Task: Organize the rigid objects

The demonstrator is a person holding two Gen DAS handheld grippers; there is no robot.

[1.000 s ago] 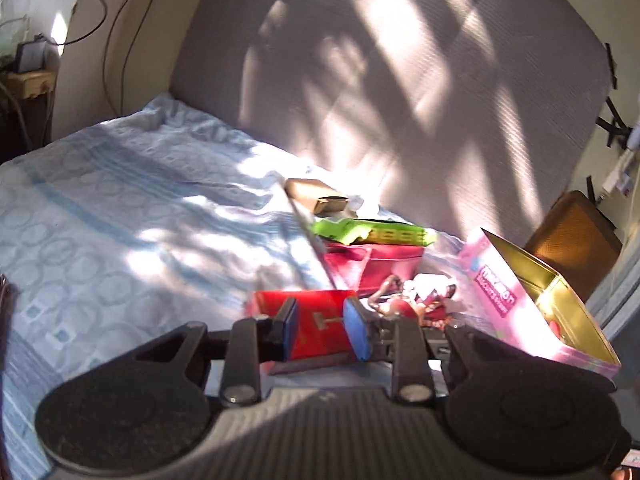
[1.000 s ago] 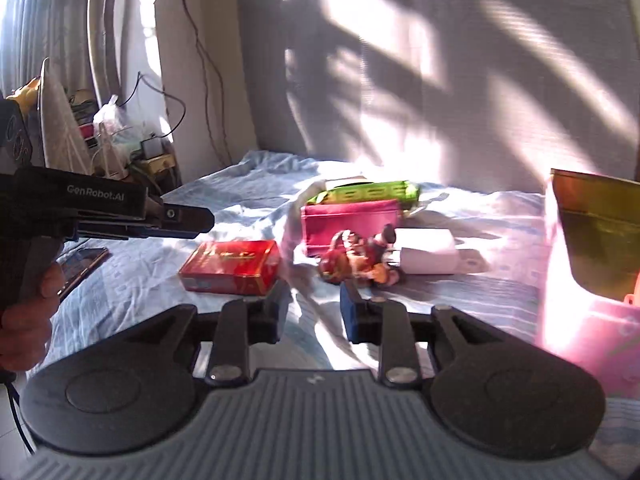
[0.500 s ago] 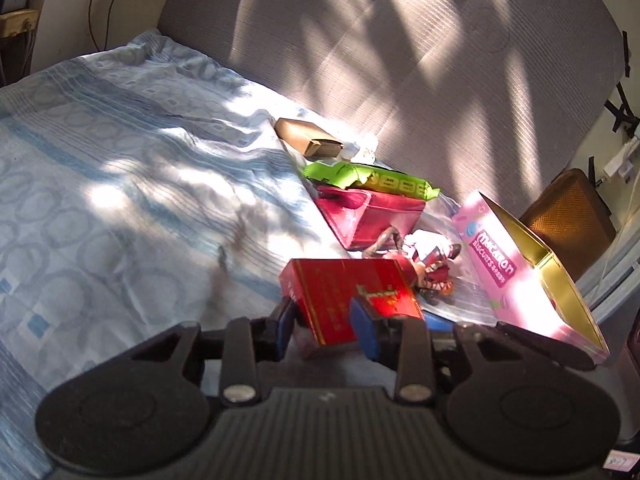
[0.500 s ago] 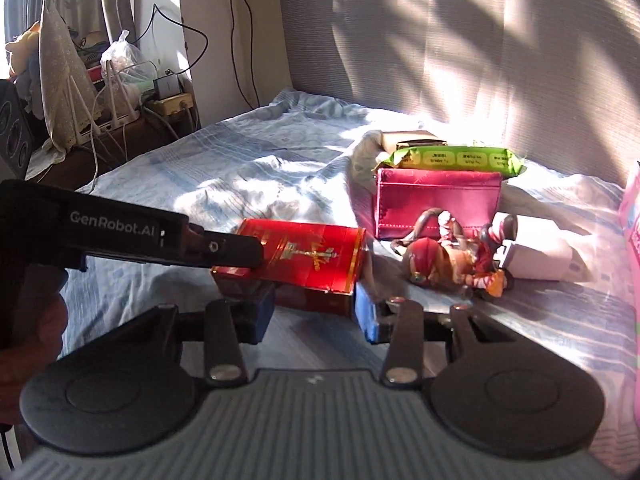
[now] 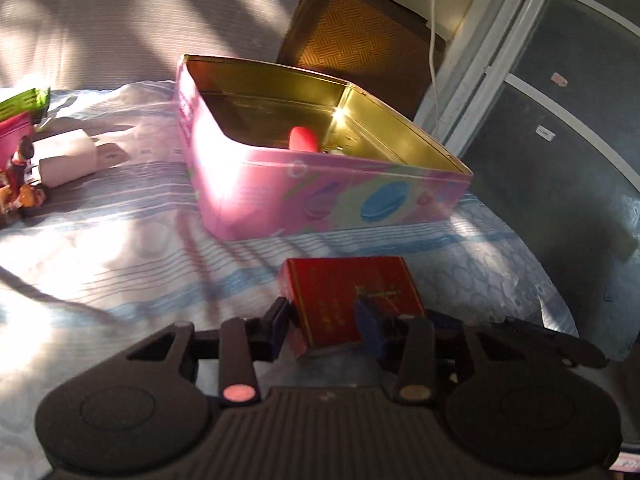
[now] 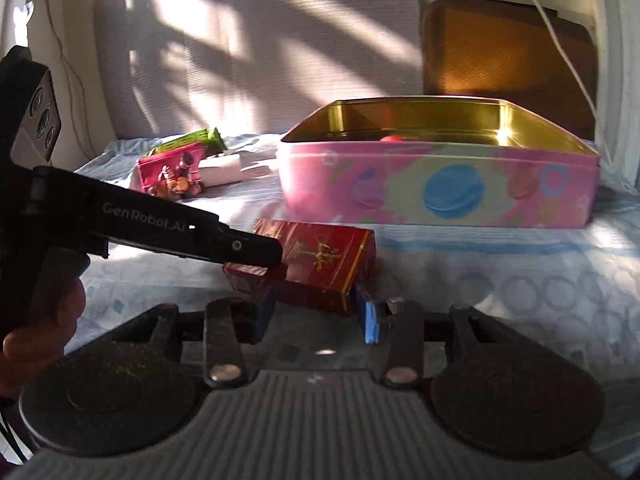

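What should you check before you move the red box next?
1. Red box sits between the right gripper's fingers: ok.
2. Right pads press firmly on the box: cannot tell.
3. Left gripper is clear of the box: not ok. Its jaws are opening, but the box is between them.
4. Pink tin has no lid on: ok.
5. Room inside the tin: ok. Only a small red thing shows by the near wall.
6. Bed between the box and the tin is free of other things: ok.
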